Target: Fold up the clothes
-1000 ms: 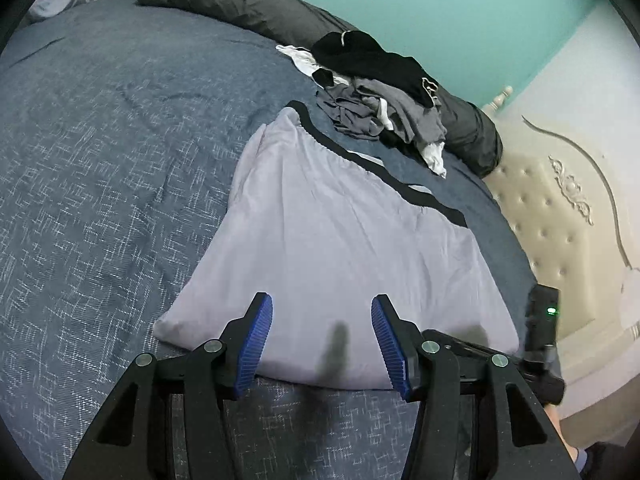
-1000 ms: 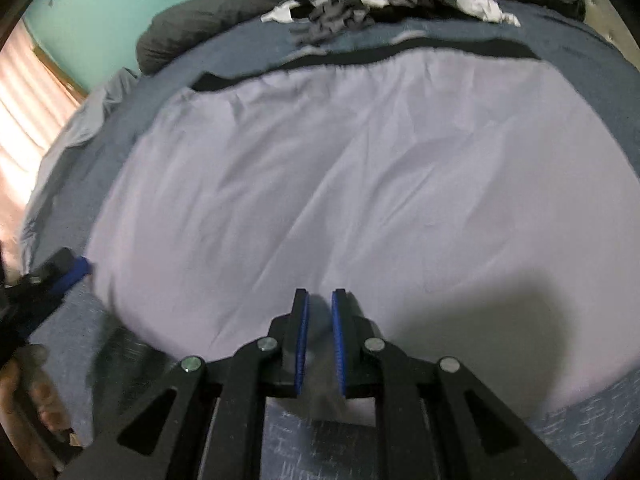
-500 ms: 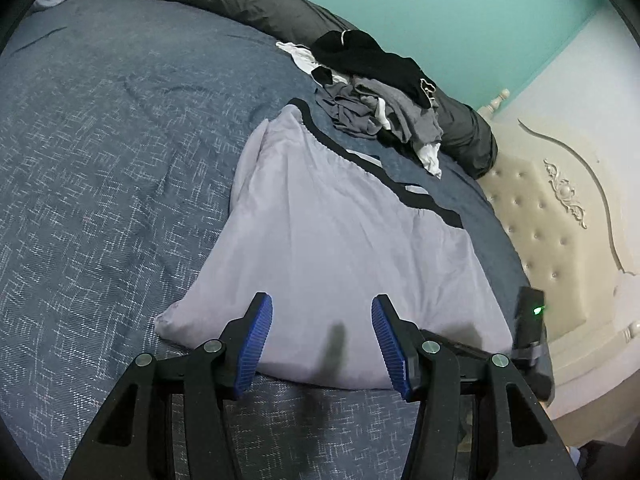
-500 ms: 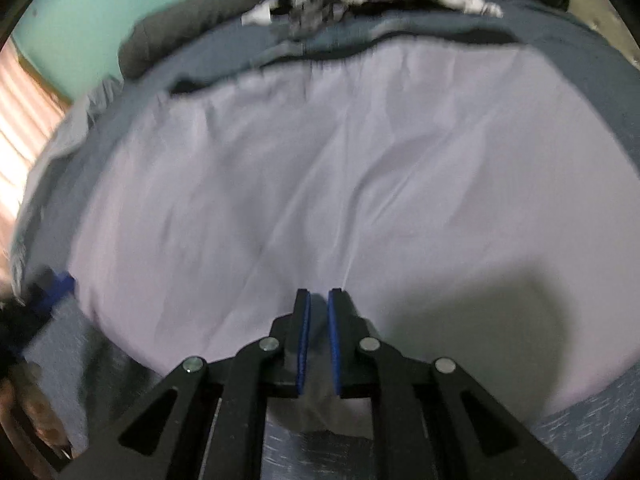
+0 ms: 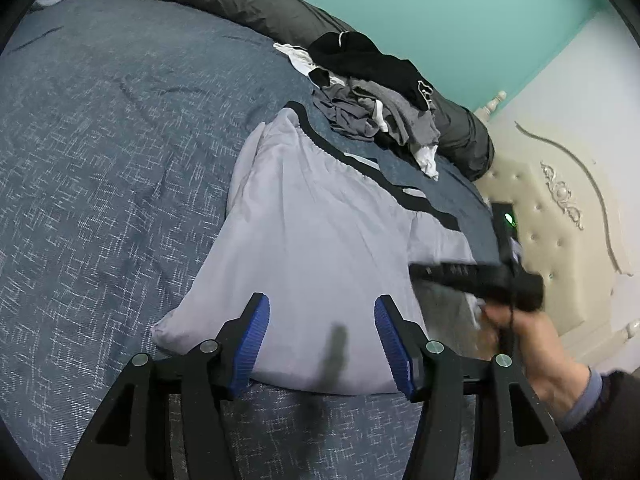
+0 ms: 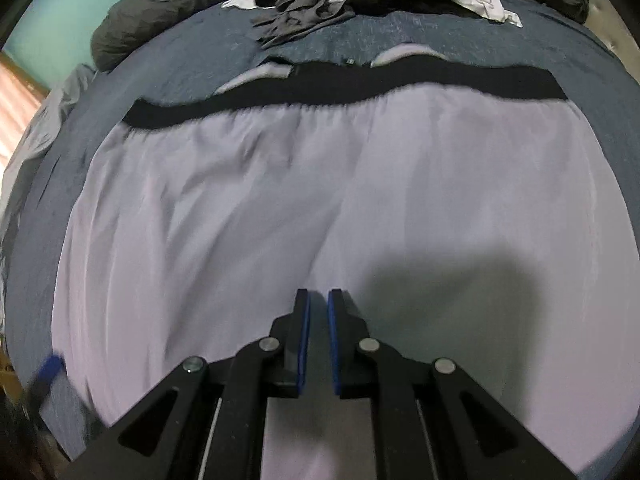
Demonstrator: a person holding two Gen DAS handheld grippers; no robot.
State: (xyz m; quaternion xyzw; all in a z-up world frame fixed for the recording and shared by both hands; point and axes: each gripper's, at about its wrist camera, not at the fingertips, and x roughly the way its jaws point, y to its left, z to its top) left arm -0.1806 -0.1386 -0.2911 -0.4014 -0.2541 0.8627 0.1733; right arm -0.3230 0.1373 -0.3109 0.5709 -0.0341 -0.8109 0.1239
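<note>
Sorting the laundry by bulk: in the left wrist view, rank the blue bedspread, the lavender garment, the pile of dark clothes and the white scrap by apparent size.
1. blue bedspread
2. lavender garment
3. pile of dark clothes, though it lies farther away, so it may be bigger than it looks
4. white scrap

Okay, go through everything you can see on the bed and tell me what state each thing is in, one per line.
Lilac garment: spread flat on the bed, black waistband at the far edge.
Pile of clothes: crumpled, unfolded, beyond the waistband.
Dark duvet roll: bunched along the wall.
Left gripper: open, empty, over the garment's near edge.
Right gripper: shut; whether it pinches the fabric is unclear.
</note>
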